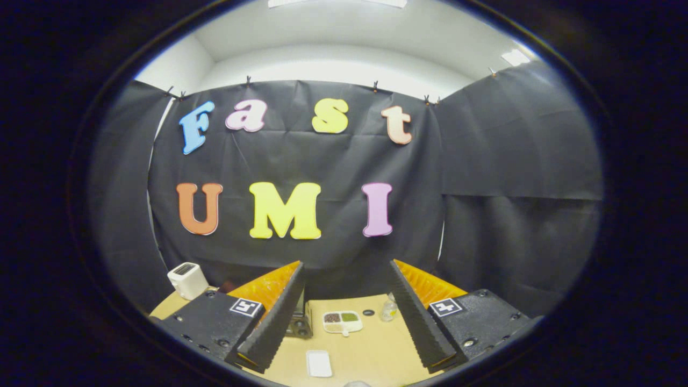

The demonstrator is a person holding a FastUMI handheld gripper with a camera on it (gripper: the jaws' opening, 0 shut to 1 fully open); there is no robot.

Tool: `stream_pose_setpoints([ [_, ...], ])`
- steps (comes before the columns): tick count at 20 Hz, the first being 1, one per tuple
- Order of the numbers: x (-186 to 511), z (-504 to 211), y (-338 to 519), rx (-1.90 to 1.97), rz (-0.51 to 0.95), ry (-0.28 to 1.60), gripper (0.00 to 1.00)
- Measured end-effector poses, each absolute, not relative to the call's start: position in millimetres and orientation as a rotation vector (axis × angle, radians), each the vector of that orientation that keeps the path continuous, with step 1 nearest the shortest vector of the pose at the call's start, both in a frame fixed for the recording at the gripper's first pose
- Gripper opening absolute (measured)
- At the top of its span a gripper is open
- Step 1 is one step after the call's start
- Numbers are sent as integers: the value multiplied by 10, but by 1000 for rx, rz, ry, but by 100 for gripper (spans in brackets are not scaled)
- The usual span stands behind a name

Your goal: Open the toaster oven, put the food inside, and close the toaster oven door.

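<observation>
My gripper [346,267] is open, with a wide gap between its fingers and nothing held. It hangs well above a light wooden table [376,349]. Down in that gap, a dark toaster oven [301,324] peeks out from behind the left finger [277,317], mostly hidden; I cannot tell how its door stands. Just right of it lies a white compartment dish of food [342,321] with brown and green portions. A flat white plate [319,363] lies nearer to me on the table.
A small clear bottle [389,310] stands by the right finger, with a small dark round object [368,312] beside it. A white slot toaster [187,279] sits at the table's far left corner. Black cloth walls close the booth behind and at both sides.
</observation>
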State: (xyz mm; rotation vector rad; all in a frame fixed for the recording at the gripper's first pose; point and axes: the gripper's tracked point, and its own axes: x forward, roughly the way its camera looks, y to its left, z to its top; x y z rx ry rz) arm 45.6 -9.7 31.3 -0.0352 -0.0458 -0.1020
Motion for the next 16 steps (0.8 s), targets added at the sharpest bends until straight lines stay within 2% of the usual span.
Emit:
stream_pose_setpoints([
  [6,334,287,-168,-39,-25,-48,98],
  [16,313,172,-313,-4,11,-16,98],
])
